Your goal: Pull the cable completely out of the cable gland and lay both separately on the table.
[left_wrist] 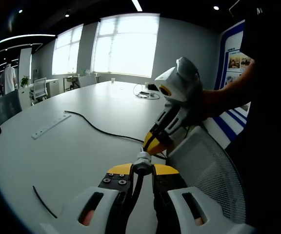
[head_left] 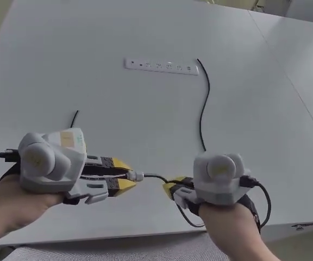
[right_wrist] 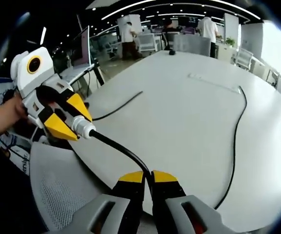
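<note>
Nearest the person, off the near edge of the table [head_left: 145,114], both tools are held in the air facing each other, tips near but apart.

Left gripper [head_left: 128,176]: jaws narrow, clamped on the pale cable gland [head_left: 137,176]. The gland's end sticks out past the yellow tips toward the other tool. The left gripper view has the gland [left_wrist: 142,163] seated between the two tips.

Right gripper [head_left: 172,188]: jaws nearly closed, pinching the black cable [right_wrist: 123,150] a little way from the gland. A short drooping span of cable [head_left: 155,177] bridges the two tools.

Judgement: one tool anchors the gland and the other grips the cable, so moving them apart would draw the cable through. The slack suggests no pull load at present. The cable enters the gland, so extraction is not complete, and nothing is laid down yet.

Risk: the smooth cable could slip in the pinch, so a re-grip closer to the gland may be needed.

Mid-table: a short black offcut [head_left: 74,117] lies loose.

Further back: a long black cord [head_left: 204,103] runs away toward a white power strip [head_left: 162,66]. I cannot tell whether it is the same cable.
</note>
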`<state>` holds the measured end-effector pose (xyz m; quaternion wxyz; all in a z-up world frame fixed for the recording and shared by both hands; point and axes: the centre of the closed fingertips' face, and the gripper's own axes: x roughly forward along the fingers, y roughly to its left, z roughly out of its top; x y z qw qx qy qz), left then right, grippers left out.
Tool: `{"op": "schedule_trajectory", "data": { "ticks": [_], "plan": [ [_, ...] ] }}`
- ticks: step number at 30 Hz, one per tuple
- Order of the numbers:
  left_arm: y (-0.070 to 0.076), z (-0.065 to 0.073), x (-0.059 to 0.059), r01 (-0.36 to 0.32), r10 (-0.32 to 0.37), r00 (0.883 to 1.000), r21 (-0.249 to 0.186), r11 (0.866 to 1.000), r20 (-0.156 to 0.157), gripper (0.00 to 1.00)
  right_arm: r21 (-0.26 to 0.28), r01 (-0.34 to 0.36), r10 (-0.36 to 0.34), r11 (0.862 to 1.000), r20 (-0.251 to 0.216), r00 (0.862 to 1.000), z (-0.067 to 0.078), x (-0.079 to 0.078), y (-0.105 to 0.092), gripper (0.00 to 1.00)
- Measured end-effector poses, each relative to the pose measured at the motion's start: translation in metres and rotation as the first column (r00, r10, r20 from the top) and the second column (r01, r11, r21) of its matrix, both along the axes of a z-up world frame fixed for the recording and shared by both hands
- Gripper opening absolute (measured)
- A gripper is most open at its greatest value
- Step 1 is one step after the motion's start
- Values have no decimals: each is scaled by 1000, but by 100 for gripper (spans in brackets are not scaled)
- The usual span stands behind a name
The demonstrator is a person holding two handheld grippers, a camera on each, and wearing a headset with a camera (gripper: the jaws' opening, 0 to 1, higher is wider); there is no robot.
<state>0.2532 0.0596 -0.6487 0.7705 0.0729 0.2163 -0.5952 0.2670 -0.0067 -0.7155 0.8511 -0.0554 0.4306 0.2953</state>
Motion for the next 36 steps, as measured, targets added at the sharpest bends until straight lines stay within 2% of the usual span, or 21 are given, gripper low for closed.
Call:
{"op": "schedule_trajectory", "data": {
  "ticks": [2, 8, 12, 14, 16, 21, 23, 29, 30, 31, 32, 34, 35, 36],
  "plan": [
    [0, -1, 0, 4, -4, 1000, 5, 1000, 2, 15, 7, 8, -7, 1000, -8, 1000, -2, 0, 0, 0],
    [0, -1, -1, 9, -9, 1000, 2, 1000, 4, 15, -26, 16, -17, 1000, -14, 1000, -6, -1, -7, 0],
    [2, -2, 1, -4, 4, 1000, 5, 1000, 4, 15, -48, -26, 28, 998, 34, 999, -1, -1, -6, 0],
    [4, 1, 3, -20, 20, 1000, -9, 1000, -7, 15, -112, -80, 91, 991, 98, 991, 4, 2, -8, 0],
    [4, 0, 4, -23, 23, 1000, -4, 1000, -1, 15, -132, -91, 105, 987, 104, 989, 5, -2, -7, 0],
    [4, -2, 3, -20, 20, 1000, 6, 1000, -3, 15, -101, -89, 102, 991, 124, 987, 10, -1, -6, 2],
    [3, -1, 3, -22, 22, 1000, 8, 1000, -5, 15, -103, -92, 106, 990, 134, 985, 12, -1, -5, 5],
    [5, -2, 3, -16, 16, 1000, 13, 1000, -5, 15, -98, -140, 157, 985, 186, 970, 35, -4, 2, 17],
    [5, -2, 2, -15, 15, 1000, 16, 1000, -3, 15, -101, -154, 172, 983, 195, 966, 39, -5, 5, 18],
    [6, -3, 2, -16, 16, 1000, 18, 1000, -5, 15, -119, -194, 217, 974, 221, 951, 46, -5, 11, 19],
    [6, -3, 2, -17, 17, 1000, 18, 1000, -6, 15, -135, -222, 248, 966, 222, 943, 48, -7, 16, 19],
    [6, -3, 1, -18, 18, 1000, 15, 1000, -6, 15, -208, -301, 346, 931, 233, 909, 51, -12, 27, 18],
    [6, -3, -1, -16, 16, 1000, 14, 1000, -8, 15, -255, -336, 398, 907, 251, 882, 52, -13, 33, 16],
    [5, -3, -1, -15, 15, 1000, 15, 1000, -9, 15, -285, -352, 426, 892, 266, 865, 54, -13, 37, 14]
  ]
}}
